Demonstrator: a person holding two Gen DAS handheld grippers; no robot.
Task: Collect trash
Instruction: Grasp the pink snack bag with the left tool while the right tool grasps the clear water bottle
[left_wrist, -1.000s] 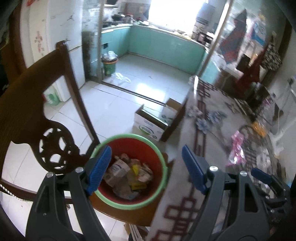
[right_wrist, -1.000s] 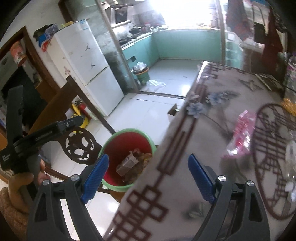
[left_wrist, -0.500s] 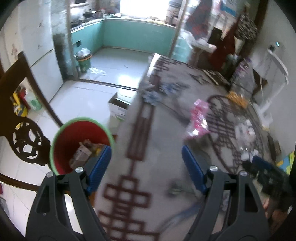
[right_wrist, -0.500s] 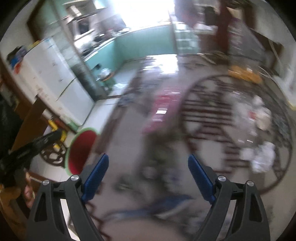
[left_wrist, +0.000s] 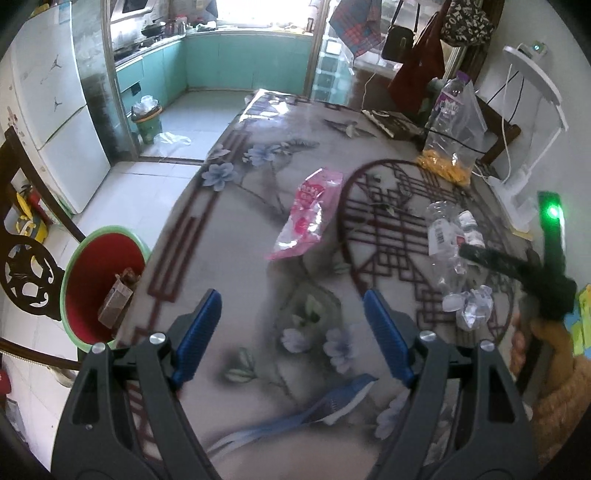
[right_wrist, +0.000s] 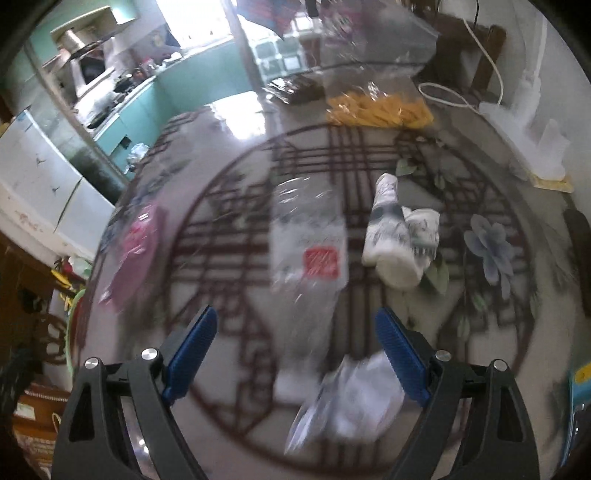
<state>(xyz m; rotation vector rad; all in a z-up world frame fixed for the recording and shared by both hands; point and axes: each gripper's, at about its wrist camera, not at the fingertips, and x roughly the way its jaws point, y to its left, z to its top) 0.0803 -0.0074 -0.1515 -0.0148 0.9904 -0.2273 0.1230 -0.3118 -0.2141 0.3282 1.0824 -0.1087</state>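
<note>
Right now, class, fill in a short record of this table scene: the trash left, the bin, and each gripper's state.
Surface: patterned table
Trash on table: pink wrapper, crushed clear bottle, crumpled white wrapper, crumpled plastic
Bin: red bucket with green rim, beside the table's edge, scraps inside
Left gripper: open, empty, over bare table
Right gripper: open, empty, crumpled plastic just ahead of it
</note>
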